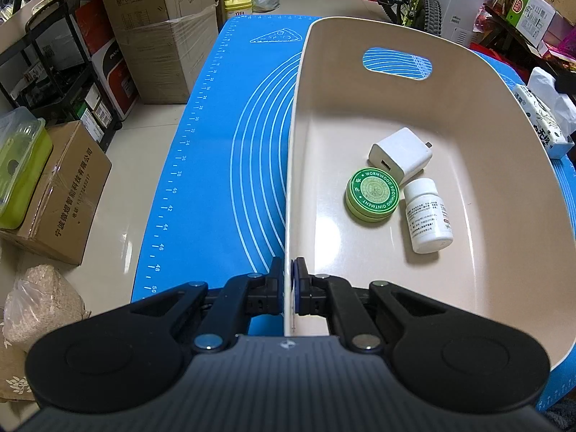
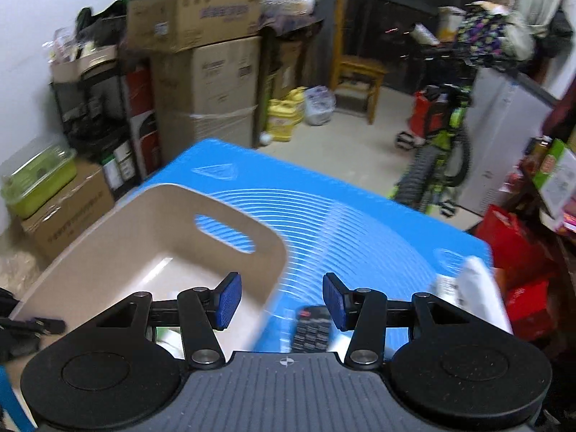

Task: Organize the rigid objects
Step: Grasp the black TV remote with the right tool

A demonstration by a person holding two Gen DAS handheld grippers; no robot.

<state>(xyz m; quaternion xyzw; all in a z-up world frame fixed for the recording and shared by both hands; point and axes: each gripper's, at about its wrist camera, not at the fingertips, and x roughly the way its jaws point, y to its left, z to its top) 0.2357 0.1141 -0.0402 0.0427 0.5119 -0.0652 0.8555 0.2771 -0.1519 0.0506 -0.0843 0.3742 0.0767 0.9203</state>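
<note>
Left tongs [image 1: 289, 284], nearest the left wrist lens: pinching the near left wall of the beige plastic basket [image 1: 478, 115], one finger outside the wall, one inside, pads pressed to it.

Basket stands on a blue silicone baking mat [image 1: 212, 165] covering the tabletop. Oval handle cutout in its far wall; mat lines show through it.

Inside the basket, on its floor, grouped right of centre:
- white USB charger [image 1: 400, 154], lying flat, prongs pointing right.
- green round ointment tin [image 1: 373, 194], lid up, marked "Wormwood Soothing Ointment", touching or just beside the charger's near edge.
- white pill bottle [image 1: 427, 216], lying on its side, cap toward the far wall, just right of the tin.

Tissue pack [image 1: 540, 122] on the mat beyond the basket's right rim.

Right tongs [image 2: 282, 300]: spread wide, nothing between the blue pads. View is motion-blurred. They hang above the mat at the basket's right rim [image 2: 277, 252]. A black remote control [image 2: 311, 329] lies on the mat below, between the fingers, just right of the basket; details blurred.

Background: stacked cardboard boxes [image 1: 158, 32], a green bicycle [image 1: 421, 3], tiled floor.
</note>
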